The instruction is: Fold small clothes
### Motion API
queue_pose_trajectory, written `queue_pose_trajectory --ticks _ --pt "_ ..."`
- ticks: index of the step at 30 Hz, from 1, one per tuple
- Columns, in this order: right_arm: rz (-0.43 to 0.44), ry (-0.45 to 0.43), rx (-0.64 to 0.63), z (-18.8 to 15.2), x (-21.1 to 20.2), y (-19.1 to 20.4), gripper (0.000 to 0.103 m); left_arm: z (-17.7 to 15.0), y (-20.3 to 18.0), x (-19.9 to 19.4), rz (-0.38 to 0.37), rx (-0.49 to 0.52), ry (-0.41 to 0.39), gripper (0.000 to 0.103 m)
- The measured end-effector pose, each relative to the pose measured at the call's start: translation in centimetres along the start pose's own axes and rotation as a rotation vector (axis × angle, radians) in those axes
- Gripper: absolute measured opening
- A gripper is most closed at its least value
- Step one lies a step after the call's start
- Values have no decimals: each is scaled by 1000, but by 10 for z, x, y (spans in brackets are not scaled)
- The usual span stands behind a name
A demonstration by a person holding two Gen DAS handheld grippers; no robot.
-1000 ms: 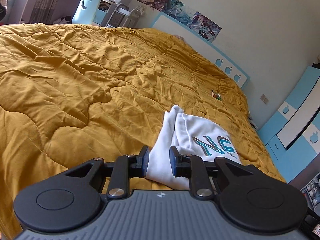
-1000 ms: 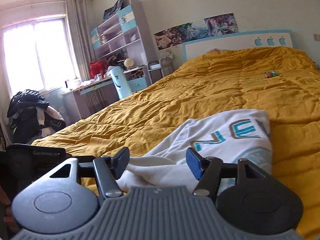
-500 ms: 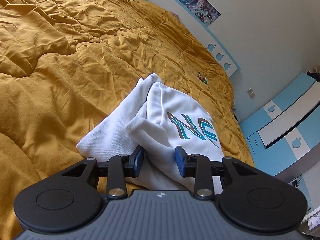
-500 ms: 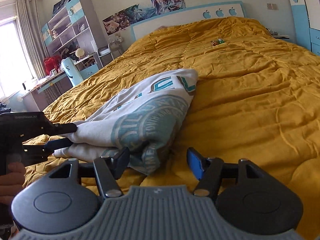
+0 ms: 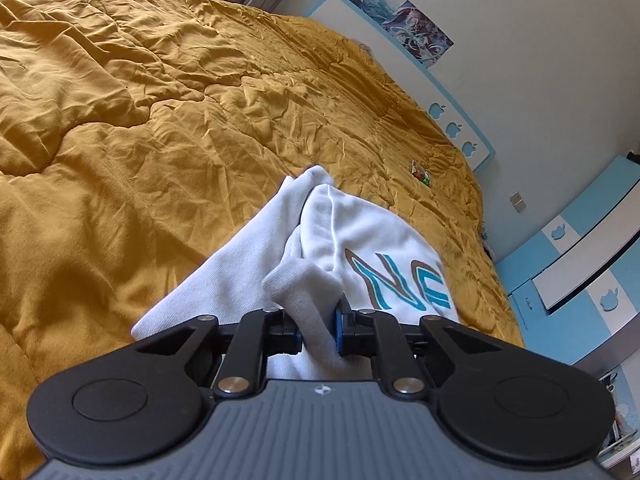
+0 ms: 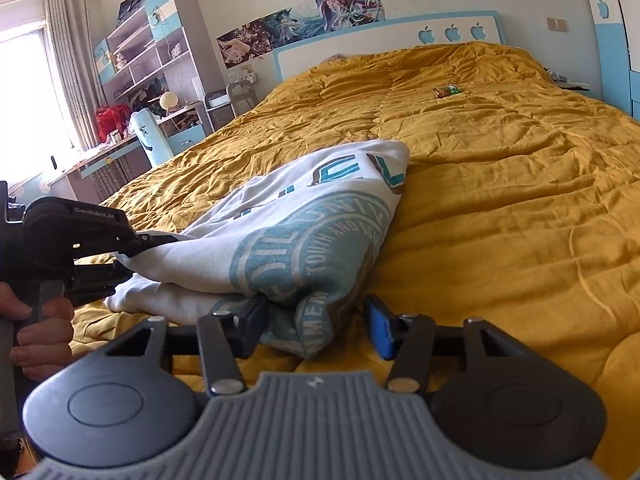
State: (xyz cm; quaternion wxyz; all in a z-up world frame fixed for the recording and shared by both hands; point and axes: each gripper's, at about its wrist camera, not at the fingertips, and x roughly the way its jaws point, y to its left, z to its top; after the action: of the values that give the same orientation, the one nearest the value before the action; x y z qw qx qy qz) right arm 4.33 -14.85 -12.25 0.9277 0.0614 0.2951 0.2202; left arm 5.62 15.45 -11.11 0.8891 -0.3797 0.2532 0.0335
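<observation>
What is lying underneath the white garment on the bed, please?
The white garment rests directly on the mustard quilt, which spreads out around it. Whatever lies beneath its bunched folds is covered, so nothing more can be told.

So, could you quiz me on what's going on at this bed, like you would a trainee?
1. True or false: the jaws of the left gripper are empty.
2. What colour is the quilt under the shirt? A mustard, B blue, C white.
3. Fill in: the ____ gripper does not grip the shirt yet.

Key
1. False: its jaws have just closed on a fold of the shirt.
2. A.
3. Right: the jaws of the right gripper have just been closing, with the shirt's corner between them, but a gap remains on one side.
</observation>
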Motion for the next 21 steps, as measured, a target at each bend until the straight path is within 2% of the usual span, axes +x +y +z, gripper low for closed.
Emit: queue_pose_trajectory --ticks 3,5,7,10,14,18,19,21 --pt "-32 -11 -30 5 1 7 37 10 -3 -21 -41 17 -55 14" --pt "-45 1 -80 5 2 13 22 13 -3 -33 -24 25 -96 14" --pt "-75 21 -171 1 3 23 14 12 6 -36 -10 -7 -80 14" --pt "-131 29 -273 -13 5 34 10 3 23 -23 32 -18 -43 14" --pt "-173 56 -323 -18 5 40 3 -5 35 -17 30 27 -56 14" --pt "-178 81 -287 -19 -1 37 3 -2 37 -19 20 23 -45 15" --pt "-164 80 -279 -18 -4 35 3 -2 38 -20 17 28 -44 16" --pt "-134 77 -247 -16 -13 29 3 0 36 -24 26 74 -59 29"
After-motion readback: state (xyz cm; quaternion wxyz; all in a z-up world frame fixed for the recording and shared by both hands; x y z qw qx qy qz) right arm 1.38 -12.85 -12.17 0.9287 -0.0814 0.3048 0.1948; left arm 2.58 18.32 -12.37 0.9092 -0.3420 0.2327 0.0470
